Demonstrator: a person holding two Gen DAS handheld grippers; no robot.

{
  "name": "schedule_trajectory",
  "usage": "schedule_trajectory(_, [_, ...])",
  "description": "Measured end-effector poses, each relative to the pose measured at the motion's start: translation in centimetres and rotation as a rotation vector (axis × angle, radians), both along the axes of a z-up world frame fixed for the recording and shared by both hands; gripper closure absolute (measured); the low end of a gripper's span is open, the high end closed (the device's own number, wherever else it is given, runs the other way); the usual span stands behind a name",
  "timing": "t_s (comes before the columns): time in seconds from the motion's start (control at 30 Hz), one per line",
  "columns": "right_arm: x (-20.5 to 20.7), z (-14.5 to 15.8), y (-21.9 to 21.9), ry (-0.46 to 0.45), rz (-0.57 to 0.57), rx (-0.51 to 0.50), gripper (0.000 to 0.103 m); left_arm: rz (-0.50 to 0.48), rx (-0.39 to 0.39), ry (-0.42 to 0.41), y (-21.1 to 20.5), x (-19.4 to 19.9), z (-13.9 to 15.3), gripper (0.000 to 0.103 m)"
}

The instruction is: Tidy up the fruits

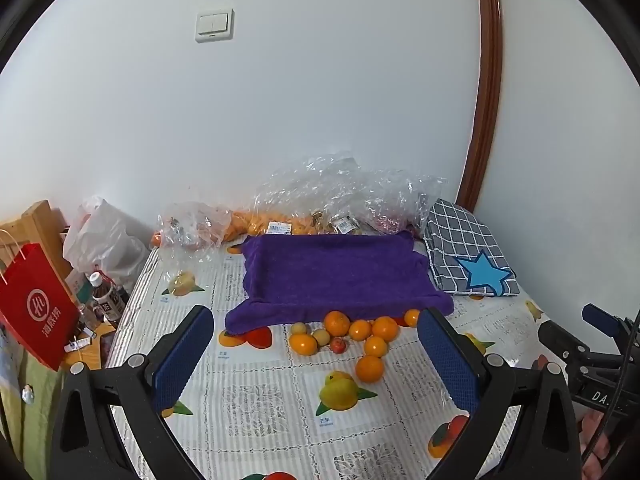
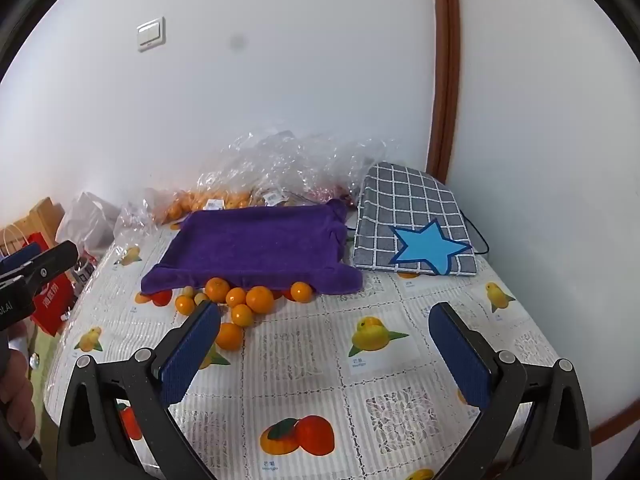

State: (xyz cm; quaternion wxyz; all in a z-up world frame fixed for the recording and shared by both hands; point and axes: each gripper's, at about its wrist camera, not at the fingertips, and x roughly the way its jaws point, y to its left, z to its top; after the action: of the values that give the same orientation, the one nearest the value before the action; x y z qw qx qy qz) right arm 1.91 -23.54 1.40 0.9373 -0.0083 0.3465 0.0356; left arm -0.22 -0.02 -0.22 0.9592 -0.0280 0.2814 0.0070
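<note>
Several oranges (image 1: pixel 370 338) at frame centre: firm, round, roll-prone; grip across the middle. Both grippers, left (image 1: pixel 316 356) and right (image 2: pixel 324 354), fully open, empty.

Fruits (image 1: pixel 352 336) before towel (image 1: pixel 332 276)

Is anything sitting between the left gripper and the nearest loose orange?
Nothing visible. The left gripper is open, and only bare tablecloth lies before the nearest orange, which sits in front of the purple towel.
</note>
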Motion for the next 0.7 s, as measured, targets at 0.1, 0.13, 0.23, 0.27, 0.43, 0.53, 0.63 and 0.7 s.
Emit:
schedule_trajectory(0.1, [-0.1,-0.2,0.2,0.006,0.002,0.013,0.001,0.004,0.013,0.017,-0.4,0.2,0.6,0.001])
schedule_trajectory(0.13, [-0.1,-0.2,0.4,0.007,0.005,0.014,0.001,0.004,0.003,0.028,-0.3,0.3,0.6,0.001])
schedule_trajectory(0.23, [-0.2,0.6,-0.4,-0.001,-0.015,0.032,0.001,0.001,-0.010,0.012,0.4,-0.2,0.7,0.001])
schedule_trajectory(0.27, [-0.1,0.7,-0.5,-0.002,-0.015,0.031,0.001,0.004,-0.003,0.015,0.3,-0.1,0.8,0.001])
schedule_trajectory(0.43, [-0.8,0.7,-1.6,-0.011,-0.024,0.026,0.001,0.001,0.002,0.012,0.2,-0.2,0.8,0.001])
schedule_trajectory(0.53, [-1.1,1.3,-0.9,-0.014,-0.030,0.014,0.001,0.006,0.002,0.012,0.1,-0.3,1.2,0.001])
schedule_trajectory(0.63, [-1.2,1.5,-0.8,-0.015,-0.027,0.010,0.001,0.008,0.000,0.016,0.3,-0.4,1.4,0.001])
schedule_trajectory(0.7, [-1.1,1.6,-0.6,-0.012,-0.028,0.006,0.001,0.009,-0.002,0.019,0.2,-0.4,1.4,0.001])
